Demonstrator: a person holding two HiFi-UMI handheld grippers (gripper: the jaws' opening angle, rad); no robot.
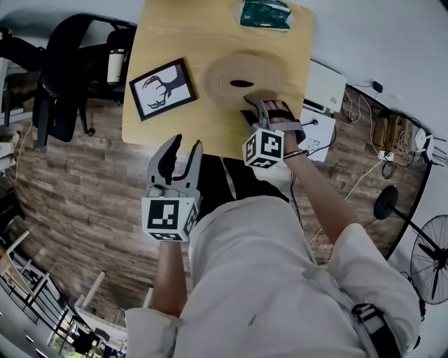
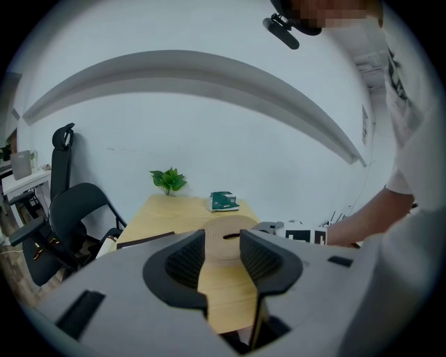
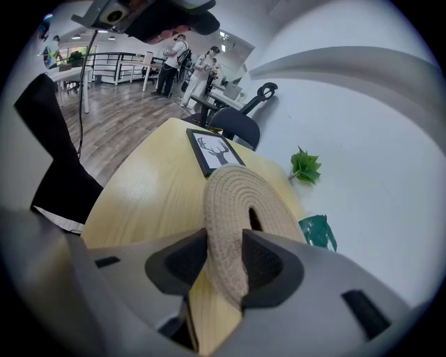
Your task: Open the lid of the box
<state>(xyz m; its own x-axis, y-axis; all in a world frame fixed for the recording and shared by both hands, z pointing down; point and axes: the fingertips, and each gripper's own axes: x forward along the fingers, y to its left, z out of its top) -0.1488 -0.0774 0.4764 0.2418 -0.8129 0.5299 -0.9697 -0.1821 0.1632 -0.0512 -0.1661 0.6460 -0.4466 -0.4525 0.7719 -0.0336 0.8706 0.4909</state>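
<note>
A round woven rope lid (image 1: 241,79) with a dark slot in its middle lies on the wooden table (image 1: 175,35), towards the near edge. My right gripper (image 1: 262,110) reaches in from the near side, and its pads are closed on the lid's near rim. In the right gripper view the thick rope rim (image 3: 233,230) fills the gap between the jaws of the right gripper (image 3: 224,254). The left gripper (image 1: 180,150) hangs open off the table's near edge, nothing between its fingers. It (image 2: 223,254) points at the lid (image 2: 226,240) from a distance.
A black-framed deer picture (image 1: 162,89) lies left of the lid. A green packet (image 1: 266,14) sits at the far edge, near a small plant (image 3: 305,167). A black office chair (image 1: 63,70) stands left of the table, a white device (image 1: 323,87) to its right.
</note>
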